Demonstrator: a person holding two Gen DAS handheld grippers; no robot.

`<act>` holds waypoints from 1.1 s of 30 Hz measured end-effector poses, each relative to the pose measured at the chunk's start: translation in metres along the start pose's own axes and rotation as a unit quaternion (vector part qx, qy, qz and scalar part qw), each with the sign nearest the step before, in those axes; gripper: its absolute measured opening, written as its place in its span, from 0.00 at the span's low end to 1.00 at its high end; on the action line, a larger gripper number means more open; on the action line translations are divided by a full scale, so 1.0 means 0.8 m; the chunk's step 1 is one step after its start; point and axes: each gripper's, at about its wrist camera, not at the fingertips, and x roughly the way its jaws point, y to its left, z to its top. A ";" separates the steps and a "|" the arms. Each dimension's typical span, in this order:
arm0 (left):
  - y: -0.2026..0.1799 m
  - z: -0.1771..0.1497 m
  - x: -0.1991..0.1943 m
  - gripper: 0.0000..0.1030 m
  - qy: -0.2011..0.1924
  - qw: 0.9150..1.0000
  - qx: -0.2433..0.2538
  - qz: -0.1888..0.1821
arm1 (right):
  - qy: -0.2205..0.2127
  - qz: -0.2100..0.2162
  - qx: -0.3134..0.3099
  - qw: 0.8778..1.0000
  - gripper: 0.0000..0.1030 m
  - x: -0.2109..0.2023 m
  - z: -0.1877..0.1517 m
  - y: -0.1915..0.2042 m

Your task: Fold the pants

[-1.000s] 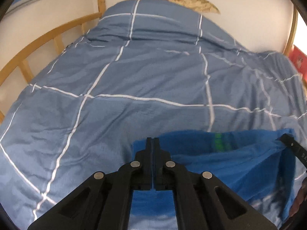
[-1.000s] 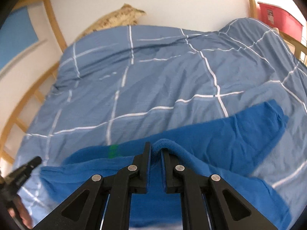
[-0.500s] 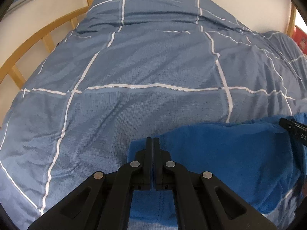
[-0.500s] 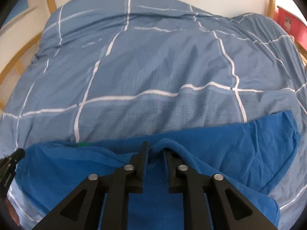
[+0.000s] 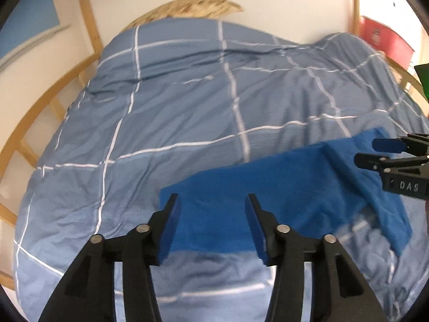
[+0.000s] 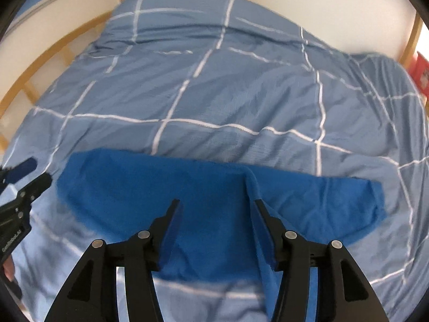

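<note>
The bright blue pants [image 5: 281, 187] lie folded in a flat band on the blue checked duvet [image 5: 187, 102]; they also show in the right wrist view [image 6: 214, 196]. My left gripper [image 5: 212, 220] is open and empty above the pants' left end. My right gripper [image 6: 215, 222] is open and empty over the pants' middle, beside a raised fold [image 6: 252, 182]. The right gripper shows at the right edge of the left wrist view [image 5: 375, 151], and the left gripper at the left edge of the right wrist view [image 6: 34, 171].
A curved wooden bed rail [image 5: 48, 107] runs along the left side. A tan patterned pillow [image 5: 193, 4] lies at the head by the white wall. A red box [image 5: 383, 40] stands at the right.
Both grippers have opened and let go of the pants, which now lie flat on the duvet. Both grippers have drawn back and lifted a little.
</note>
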 end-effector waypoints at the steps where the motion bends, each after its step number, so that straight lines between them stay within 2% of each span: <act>1: -0.009 -0.002 -0.013 0.49 -0.004 1.000 0.006 -0.006 | -0.005 0.000 -0.005 1.000 0.52 -0.011 -0.006 0.000; 8: -0.075 -0.022 -0.069 0.50 -0.011 0.998 0.042 -0.048 | -0.025 0.019 -0.032 0.999 0.52 -0.090 -0.065 -0.007; 14: -0.131 -0.048 -0.093 0.56 -0.004 0.995 0.061 -0.073 | -0.037 0.017 -0.044 0.998 0.52 -0.128 -0.114 -0.021; 26: -0.221 -0.105 -0.052 0.57 0.052 0.989 0.084 -0.109 | 0.012 0.001 -0.039 0.999 0.52 -0.091 -0.222 -0.069; 33: -0.249 -0.125 -0.022 0.57 0.072 0.985 0.096 -0.122 | 0.037 -0.011 -0.036 0.999 0.52 -0.062 -0.256 -0.087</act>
